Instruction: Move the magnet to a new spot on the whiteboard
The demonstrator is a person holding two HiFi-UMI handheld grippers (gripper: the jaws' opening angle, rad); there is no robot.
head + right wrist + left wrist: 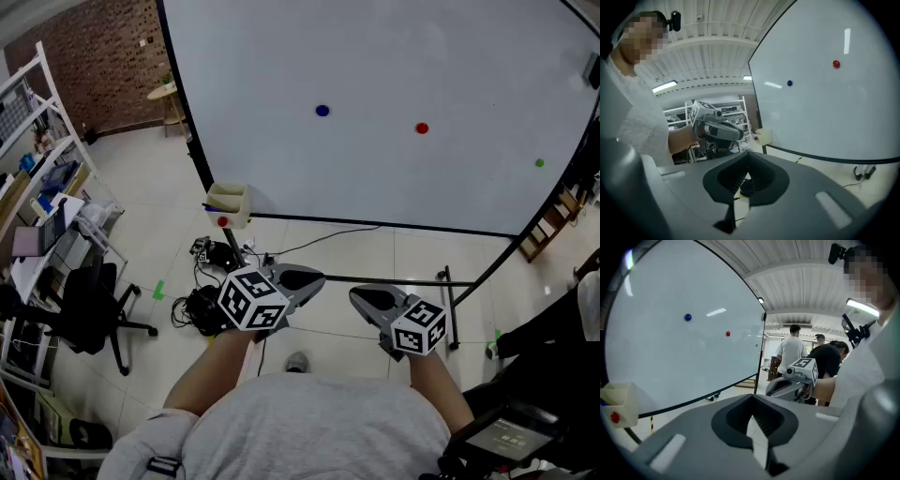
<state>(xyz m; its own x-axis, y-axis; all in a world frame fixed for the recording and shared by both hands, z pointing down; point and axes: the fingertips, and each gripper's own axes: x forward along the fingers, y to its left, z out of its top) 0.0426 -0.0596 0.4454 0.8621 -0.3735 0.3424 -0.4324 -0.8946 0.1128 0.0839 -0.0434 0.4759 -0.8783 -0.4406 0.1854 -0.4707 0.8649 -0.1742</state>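
Note:
The whiteboard [394,66] carries a blue magnet [322,111], a red magnet [422,128] and a green magnet [539,163]. The blue magnet [687,317] and the red magnet [728,333] also show in the left gripper view, and again as blue magnet [789,83] and red magnet [836,63] in the right gripper view. Both grippers are held low near the person's body, well short of the board. My left gripper [314,278] is shut and empty. My right gripper [361,298] is also shut, with nothing in it.
A pale tray [228,202] with a red magnet [222,222] on its front hangs at the board's lower left corner. Cables [211,281] lie on the floor below it. An office chair [89,309] and shelves [37,187] stand left. The board's stand foot [450,314] is right. People [792,350] stand behind.

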